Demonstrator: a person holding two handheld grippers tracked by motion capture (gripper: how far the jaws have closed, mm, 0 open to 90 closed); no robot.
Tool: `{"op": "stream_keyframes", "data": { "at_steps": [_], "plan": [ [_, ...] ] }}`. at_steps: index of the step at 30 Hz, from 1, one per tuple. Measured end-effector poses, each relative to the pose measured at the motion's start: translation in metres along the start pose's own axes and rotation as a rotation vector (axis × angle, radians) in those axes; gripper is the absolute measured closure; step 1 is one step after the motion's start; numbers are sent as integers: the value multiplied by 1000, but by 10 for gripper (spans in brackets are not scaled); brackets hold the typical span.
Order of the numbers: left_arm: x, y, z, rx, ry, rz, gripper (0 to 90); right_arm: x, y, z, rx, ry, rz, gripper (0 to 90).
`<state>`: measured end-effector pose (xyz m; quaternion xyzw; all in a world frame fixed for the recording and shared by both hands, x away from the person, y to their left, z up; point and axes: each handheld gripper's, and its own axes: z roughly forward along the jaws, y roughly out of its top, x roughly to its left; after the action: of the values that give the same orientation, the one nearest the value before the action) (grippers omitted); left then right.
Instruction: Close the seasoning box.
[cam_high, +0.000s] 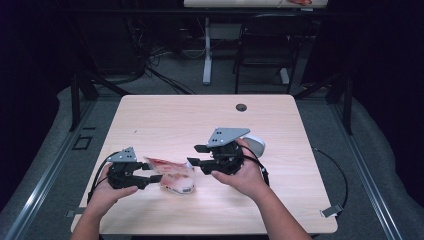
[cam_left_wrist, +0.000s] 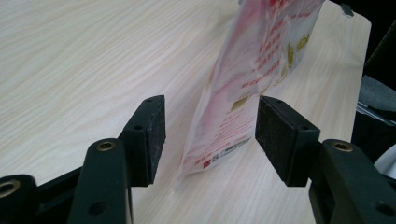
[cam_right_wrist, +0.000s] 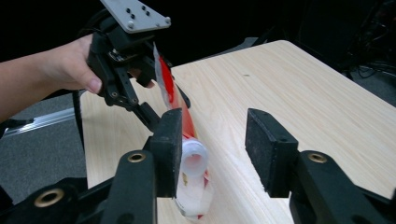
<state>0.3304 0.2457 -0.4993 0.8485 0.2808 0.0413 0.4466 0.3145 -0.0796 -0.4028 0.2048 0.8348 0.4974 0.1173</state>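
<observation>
Right now one red and white plastic bag (cam_high: 172, 176) sits on the wooden table (cam_high: 165, 117), with something white inside. Two grippers are near it. Left gripper (cam_left_wrist: 210, 135) is spread wide around one end, not squeezing. Right gripper (cam_right_wrist: 212, 149) is spread wide too, one pad beside the bag.

The worktop (cam_high: 165, 115) is pale wood-grain laminate, smooth with a soft satin sheen. The packet (cam_left_wrist: 261, 60) lying on it is thin, glossy plastic film, part clear and part printed in red and white, and it creases and catches the light. Both the left gripper (cam_left_wrist: 210, 135) and the right gripper (cam_right_wrist: 212, 149) are matt black plastic with brass-coloured bushings at the pivots; their jaws carry rough, grainy black pads. A flat, dull grey metal plate (cam_right_wrist: 135, 14) tops the left gripper.
</observation>
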Motion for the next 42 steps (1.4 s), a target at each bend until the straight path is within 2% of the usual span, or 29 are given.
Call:
{"op": "stream_keyframes", "data": {
  "at_steps": [4,10,12,18,21,25,28,30,34,42],
  "plan": [
    [1,2,-7,-18,23,-6,439,-2,-3,-3,0,-2,19,522],
    [3,1,-18,-23,49,-5,463,-7,-9,-7,-10,-43,47,503],
    [3,1,-22,-32,64,-7,479,-8,-11,-10,-29,-65,55,502],
    [6,0,-31,-59,67,-18,497,-15,-19,-18,-43,-120,80,514],
    [7,0,-34,-62,77,-20,506,-20,-24,-24,-50,-146,103,516],
    [9,-1,-33,-65,84,-29,513,-26,-32,-31,-33,-175,120,516],
    [11,-1,-31,-69,86,-36,513,-31,-35,-36,-29,-163,131,528],
    [11,-1,-31,-70,88,-37,513,-32,-37,-40,-25,-189,136,508],
    [12,-1,-31,-69,99,-40,514,-38,-38,-48,-20,-240,138,521],
    [13,-2,-36,-76,113,-46,517,-56,-42,-65,-46,-379,197,575]
  ]
}}
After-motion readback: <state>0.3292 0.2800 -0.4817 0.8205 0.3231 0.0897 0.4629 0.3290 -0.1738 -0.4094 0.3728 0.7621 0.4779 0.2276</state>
